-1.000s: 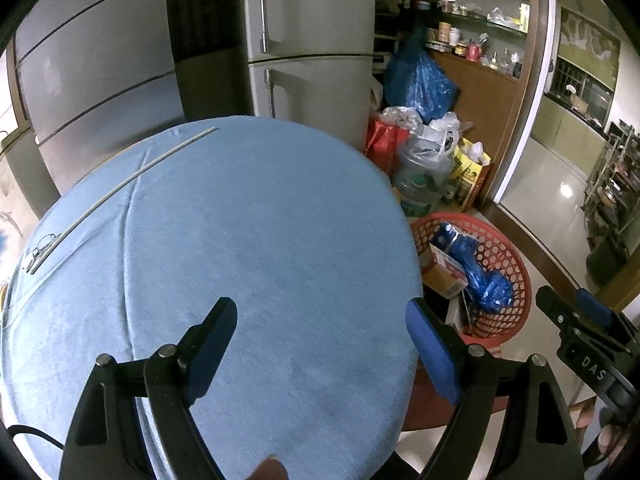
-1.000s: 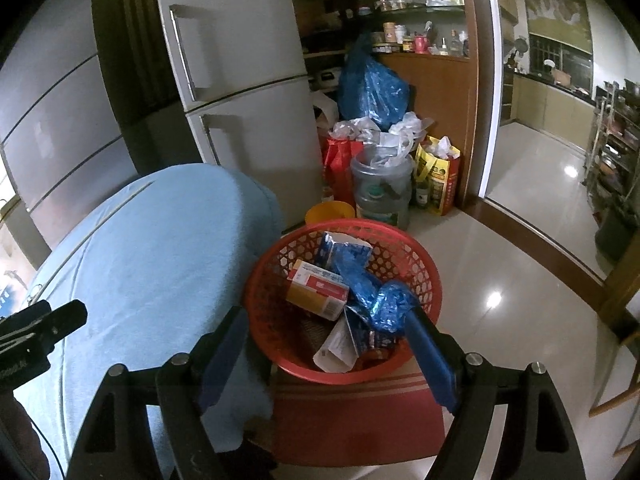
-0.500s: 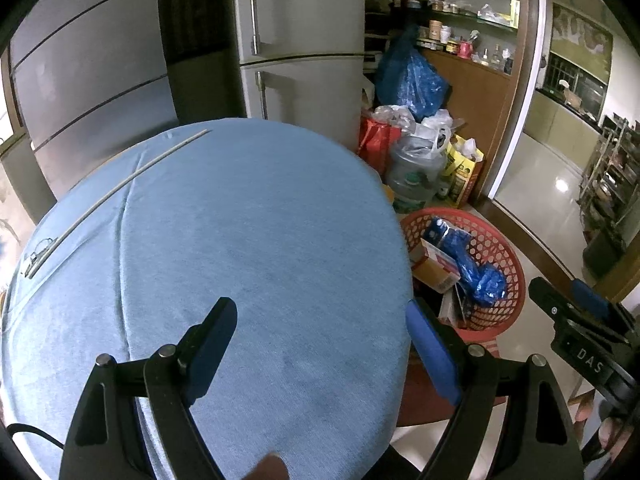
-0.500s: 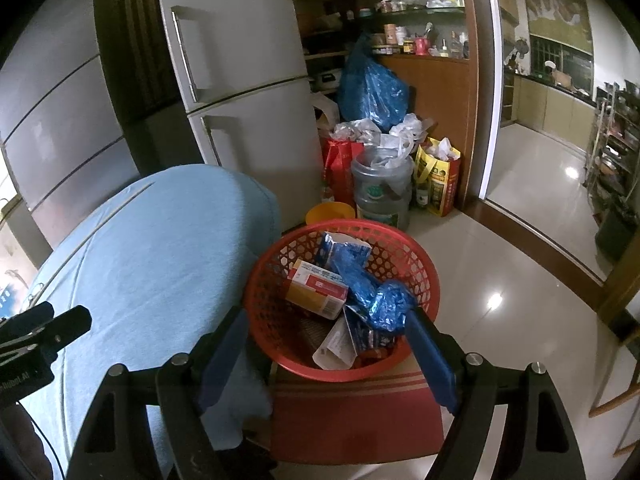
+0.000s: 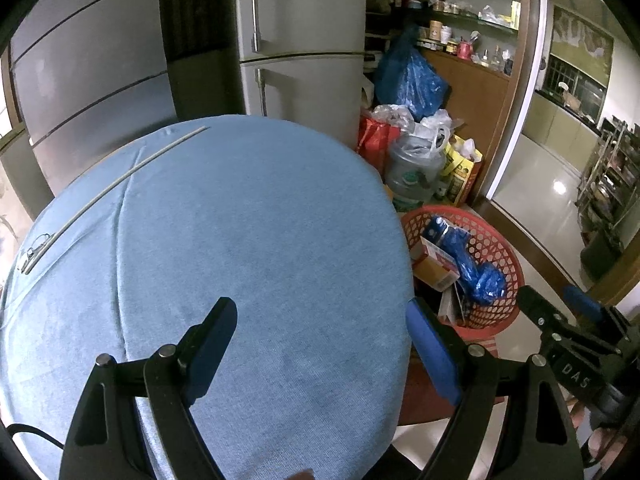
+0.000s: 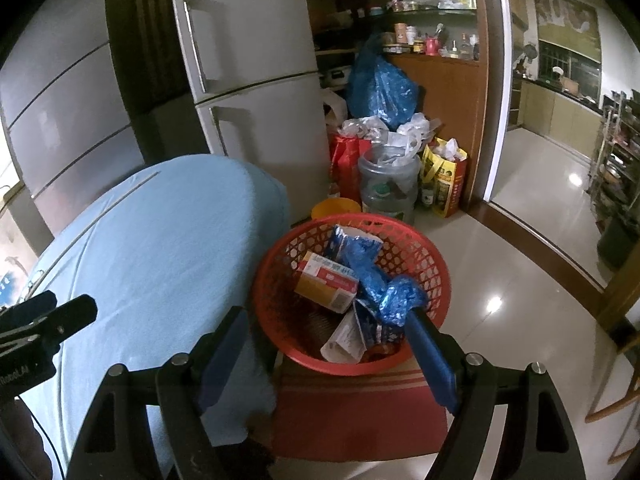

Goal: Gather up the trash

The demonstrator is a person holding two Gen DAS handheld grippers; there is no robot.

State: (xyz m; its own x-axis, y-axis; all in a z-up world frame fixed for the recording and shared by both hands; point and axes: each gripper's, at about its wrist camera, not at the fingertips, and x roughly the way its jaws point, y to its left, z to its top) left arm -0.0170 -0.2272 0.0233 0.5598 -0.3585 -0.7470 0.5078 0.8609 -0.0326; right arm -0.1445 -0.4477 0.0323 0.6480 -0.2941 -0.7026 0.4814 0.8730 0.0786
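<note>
A red plastic basket (image 6: 434, 268) stands on a red stool (image 6: 360, 408) beside the blue-clothed round table (image 6: 152, 248). It holds an orange and white carton (image 6: 326, 286), a crumpled blue bag (image 6: 384, 288) and white paper (image 6: 344, 340). My right gripper (image 6: 324, 344) is open and empty, just in front of the basket. My left gripper (image 5: 320, 344) is open and empty above the table (image 5: 240, 240). The basket also shows in the left wrist view (image 5: 500, 256), at the table's right edge. The right gripper's body (image 5: 568, 344) shows there too.
A thin white rod with a clip (image 5: 112, 188) lies on the table's far left. A grey fridge (image 6: 248, 80) stands behind. Bags, a water jug (image 6: 388, 188) and a yellow bucket (image 6: 336, 208) crowd the floor beyond the basket. Tiled floor (image 6: 520, 248) lies to the right.
The left wrist view has shifted slightly, so the basket sits further left and lower in frame. The right gripper has barely moved. Both grippers stay open and empty.
</note>
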